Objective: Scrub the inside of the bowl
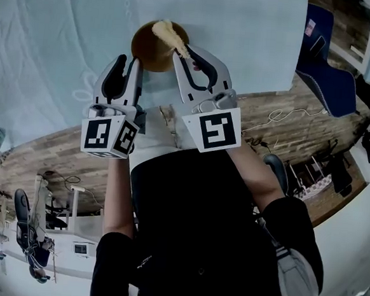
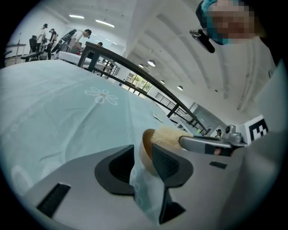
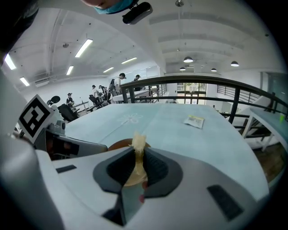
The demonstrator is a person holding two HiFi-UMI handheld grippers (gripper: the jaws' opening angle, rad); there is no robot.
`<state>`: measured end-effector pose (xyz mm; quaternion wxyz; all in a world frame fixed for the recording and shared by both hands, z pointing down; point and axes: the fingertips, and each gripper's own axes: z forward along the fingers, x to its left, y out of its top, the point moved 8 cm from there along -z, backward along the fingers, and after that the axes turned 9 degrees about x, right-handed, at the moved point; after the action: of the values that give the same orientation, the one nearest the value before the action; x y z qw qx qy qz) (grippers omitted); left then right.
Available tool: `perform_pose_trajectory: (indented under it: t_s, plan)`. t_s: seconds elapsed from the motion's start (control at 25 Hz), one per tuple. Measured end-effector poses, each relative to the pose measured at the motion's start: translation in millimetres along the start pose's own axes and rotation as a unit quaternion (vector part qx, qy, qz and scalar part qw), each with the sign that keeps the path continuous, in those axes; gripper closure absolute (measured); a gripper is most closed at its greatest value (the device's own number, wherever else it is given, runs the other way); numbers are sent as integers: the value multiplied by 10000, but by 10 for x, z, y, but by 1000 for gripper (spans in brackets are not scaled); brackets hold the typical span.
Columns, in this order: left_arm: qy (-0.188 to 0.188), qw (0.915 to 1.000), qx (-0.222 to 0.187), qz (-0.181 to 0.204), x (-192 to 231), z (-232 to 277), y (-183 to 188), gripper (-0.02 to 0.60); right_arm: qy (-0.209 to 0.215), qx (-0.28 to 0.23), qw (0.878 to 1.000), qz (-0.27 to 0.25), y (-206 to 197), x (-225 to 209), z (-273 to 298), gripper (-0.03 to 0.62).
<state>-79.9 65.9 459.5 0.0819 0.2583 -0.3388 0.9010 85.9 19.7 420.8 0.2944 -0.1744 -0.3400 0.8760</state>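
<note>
A brown bowl [image 1: 153, 51] stands on the pale blue tablecloth [image 1: 65, 52]. My right gripper [image 1: 189, 56] is shut on a tan fibrous scrubber [image 1: 169, 34], whose tuft reaches over the bowl's far rim. In the right gripper view the scrubber [image 3: 138, 146] is pinched between the pads, with the bowl [image 3: 118, 146] just beyond. My left gripper [image 1: 129, 62] is at the bowl's left rim. In the left gripper view its jaws [image 2: 143, 166] stand apart with cloth showing between them. The bowl's rim [image 2: 146, 146] sits in that gap against the right pad, and the scrubber [image 2: 168, 134] is behind it.
The cloth bears a white flower print [image 2: 102, 95]. A small paper packet [image 3: 193, 120] lies on the table farther off. The table's edge meets a wooden floor [image 1: 283, 113]. A blue chair [image 1: 325, 66] stands to the right. A dark railing [image 3: 202, 81] runs behind the table.
</note>
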Motion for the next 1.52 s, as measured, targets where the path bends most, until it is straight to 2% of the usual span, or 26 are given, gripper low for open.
perform_pose_trajectory:
  t_s: [0.12,0.2,0.28,0.32,0.44,0.6,0.76,0.92,1.04,1.28,1.36,1.44,1.52]
  plan:
    - [-37,9995,-31,-319,27,34,-44,454,76,89,9999,-64,-11,7,39,539]
    - [-124,9988,-34,-480,39,32,-45,477,179,151,9997,-103,-6,31,75,539]
    - [-109,9991,-21,-416,28,22,-23,531,319,234,9991,-180,0,63,106,539]
    - [-82,9995,-12,-306,12,20,-7,537,397,292,9985,-223,1,78,119,539]
    - [4,10000,14,-34,-41,25,32,543,629,426,9965,-357,-2,120,150,539]
    - [43,10000,-2,-35,-22,24,69,548,936,447,9924,-667,35,191,165,539]
    - [118,9999,-34,-17,-20,50,115,554,1411,596,9825,-1057,44,218,135,540]
    - [158,9999,-21,-5,-8,71,132,556,1991,824,9632,-1605,22,256,83,540]
    - [217,9998,-18,2,3,57,128,560,2290,1092,9440,-2110,26,224,42,542]
    - [272,9995,6,166,-60,71,189,560,2551,1440,8952,-3359,98,89,12,542]
    - [292,9993,14,240,-102,82,201,560,2544,1539,8830,-3633,112,57,-2,542]
    - [300,9993,6,243,-128,83,207,561,2508,1544,8852,-3601,150,7,-19,542]
    - [314,9993,-22,187,-137,72,210,561,2428,1397,9047,-3209,214,-68,-48,542]
